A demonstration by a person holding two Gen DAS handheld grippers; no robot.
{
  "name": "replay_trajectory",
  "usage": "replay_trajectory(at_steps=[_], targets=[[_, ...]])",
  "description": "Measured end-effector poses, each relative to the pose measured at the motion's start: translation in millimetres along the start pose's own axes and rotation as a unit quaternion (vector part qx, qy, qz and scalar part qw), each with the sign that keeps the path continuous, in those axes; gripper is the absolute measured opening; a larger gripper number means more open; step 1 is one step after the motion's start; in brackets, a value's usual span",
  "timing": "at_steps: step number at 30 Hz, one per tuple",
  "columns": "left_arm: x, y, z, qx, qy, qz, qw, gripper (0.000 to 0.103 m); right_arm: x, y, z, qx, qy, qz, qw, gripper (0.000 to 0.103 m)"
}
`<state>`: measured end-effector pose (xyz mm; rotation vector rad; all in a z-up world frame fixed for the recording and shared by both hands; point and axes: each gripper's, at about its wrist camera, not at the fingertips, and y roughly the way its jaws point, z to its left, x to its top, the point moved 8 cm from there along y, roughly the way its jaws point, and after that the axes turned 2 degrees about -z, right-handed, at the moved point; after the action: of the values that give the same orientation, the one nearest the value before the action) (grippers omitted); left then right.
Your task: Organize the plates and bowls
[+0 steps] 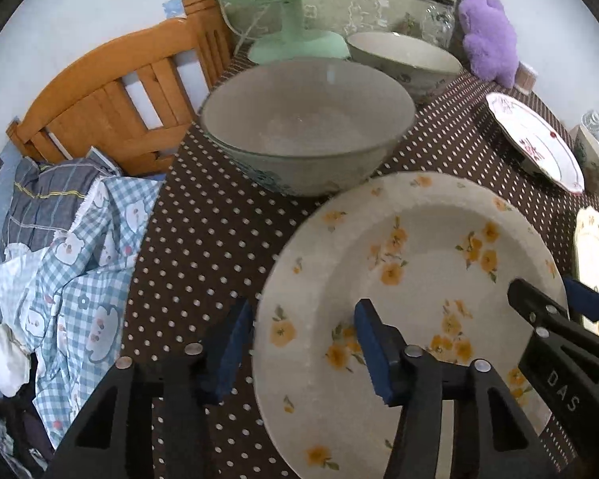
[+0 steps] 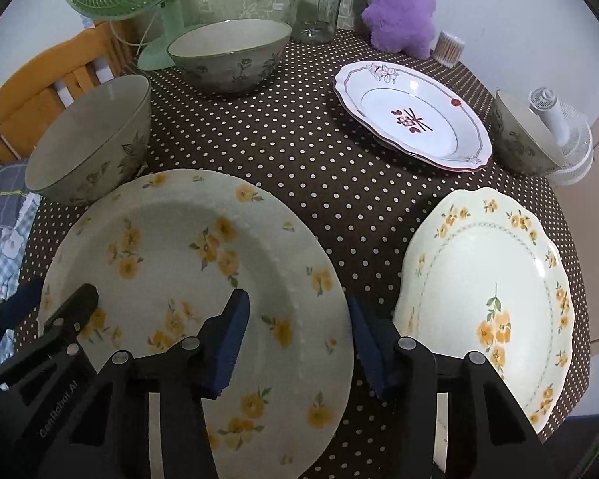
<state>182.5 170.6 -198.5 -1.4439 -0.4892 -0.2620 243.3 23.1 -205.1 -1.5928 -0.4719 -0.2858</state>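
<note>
Your left gripper (image 1: pixel 305 349) and right gripper (image 2: pixel 299 343) both gape wide, holding nothing, straddling opposite rims of the yellow-flowered plate (image 2: pixel 187 299) on the dotted tablecloth (image 2: pixel 299 151). Beside it right, the scalloped plate (image 2: pixel 487 303); left, a leaf-patterned bowl (image 2: pixel 88 139). Farther back, the red-trimmed plate (image 2: pixel 411 111) and another bowl (image 2: pixel 229 56)

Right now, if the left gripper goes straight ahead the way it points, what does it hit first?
Probably the big bowl. The open left gripper straddles the near rim of the yellow-flower plate, and the bowl stands just beyond; height is unclear.
</note>
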Motion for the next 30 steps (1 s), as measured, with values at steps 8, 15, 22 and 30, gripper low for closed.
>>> replay_trajectory(at_steps=[8,15,22,30], targets=[[-2,-2,-3,0.001,0.005,0.012,0.9999,0.053,1,0,0,0.001,-0.003,0.003,1.0,0.055],[-13,-9,-4,0.001,0.002,0.028,0.9996,0.053,-3,-5,-1,0.002,0.002,0.014,1.0,0.055],[-19,-18,-9,0.002,0.007,0.028,0.9996,0.053,-13,-12,-5,0.004,0.003,0.026,1.0,0.055],[-23,-24,-12,0.0,0.002,0.022,0.9997,0.054,-21,-23,-14,0.0,0.0,0.024,1.0,0.051]])
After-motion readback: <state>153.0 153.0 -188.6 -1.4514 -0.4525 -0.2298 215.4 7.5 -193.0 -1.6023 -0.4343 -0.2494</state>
